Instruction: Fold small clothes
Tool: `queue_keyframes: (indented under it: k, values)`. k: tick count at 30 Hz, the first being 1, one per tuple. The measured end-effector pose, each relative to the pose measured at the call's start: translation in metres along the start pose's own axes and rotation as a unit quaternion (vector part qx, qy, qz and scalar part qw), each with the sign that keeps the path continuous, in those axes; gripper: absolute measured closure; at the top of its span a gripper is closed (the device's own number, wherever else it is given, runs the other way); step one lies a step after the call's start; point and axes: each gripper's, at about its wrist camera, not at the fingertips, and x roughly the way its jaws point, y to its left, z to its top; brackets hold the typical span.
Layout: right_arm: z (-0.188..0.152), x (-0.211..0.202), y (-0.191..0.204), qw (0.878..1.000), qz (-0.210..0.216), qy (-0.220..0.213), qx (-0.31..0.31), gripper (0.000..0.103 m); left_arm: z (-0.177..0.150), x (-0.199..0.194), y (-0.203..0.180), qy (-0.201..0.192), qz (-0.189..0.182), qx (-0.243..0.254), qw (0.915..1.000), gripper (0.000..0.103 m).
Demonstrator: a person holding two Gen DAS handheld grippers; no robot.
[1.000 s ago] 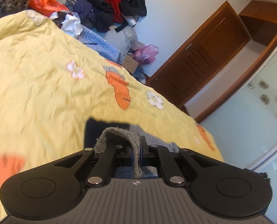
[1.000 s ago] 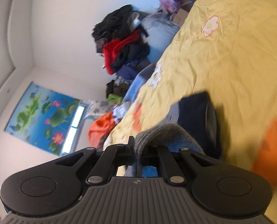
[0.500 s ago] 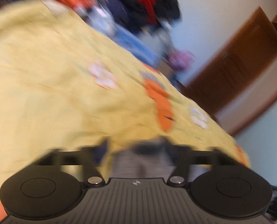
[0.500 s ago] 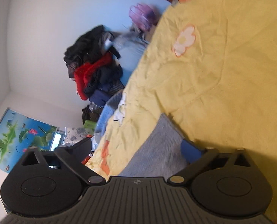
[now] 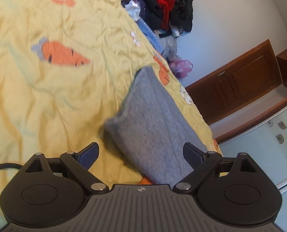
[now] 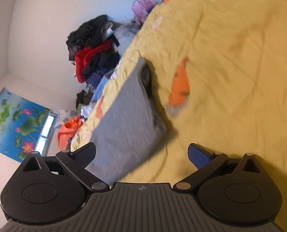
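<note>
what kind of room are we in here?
Most likely a home bedroom: a bed under a yellow carrot-print quilt, a heap of clothes against the wall, and a wooden door. A folded grey garment lies on the quilt.

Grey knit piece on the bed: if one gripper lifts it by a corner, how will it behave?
The grey knit garment is probably floppy: it lies slack and folded on the yellow quilt, so a corner lift would likely open the fold. Its fuzzy knit surface suggests decent grip, not slippery. It looks light and will not roll. Left gripper and right gripper are open.
</note>
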Motion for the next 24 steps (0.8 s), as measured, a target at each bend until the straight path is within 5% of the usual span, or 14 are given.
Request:
queue_keyframes:
  k: [9, 10, 12, 14, 16, 17, 18, 24]
  values:
    - [0.0, 0.057, 0.03, 0.998, -0.034, -0.041, -0.035, 0.006, 0.01, 0.034, -0.006, -0.026, 0.019, -0.014, 0.9994, 0.012]
    - [0.0, 0.064, 0.033, 0.997, -0.039, -0.049, -0.042, 0.008, 0.01, 0.037, -0.008, -0.031, 0.027, -0.009, 0.9991, 0.018]
    - [-0.003, 0.077, 0.039, 0.994, -0.053, -0.073, -0.059, 0.01, 0.009, 0.042, -0.01, -0.029, 0.048, -0.001, 0.9984, 0.048]
    - [-0.004, 0.09, 0.045, 0.992, -0.06, -0.08, -0.079, 0.013, 0.005, 0.044, -0.011, -0.036, 0.048, 0.006, 0.9982, 0.048]
    - [-0.004, 0.099, 0.046, 0.991, -0.066, -0.084, -0.086, 0.034, 0.003, 0.046, -0.014, -0.038, 0.06, 0.021, 0.9972, 0.064]
    - [-0.003, 0.104, 0.046, 0.99, -0.073, -0.08, -0.086, 0.05, 0.003, 0.05, -0.014, -0.026, 0.077, 0.031, 0.9962, 0.099]
    - [-0.001, 0.112, 0.043, 0.992, -0.08, -0.063, -0.075, 0.092, 0.003, 0.056, -0.013, -0.012, 0.084, 0.035, 0.9958, 0.098]
    - [0.005, 0.117, 0.036, 0.996, -0.059, -0.049, -0.043, 0.093, 0.008, 0.034, -0.036, -0.034, 0.079, 0.088, 0.9924, 0.098]
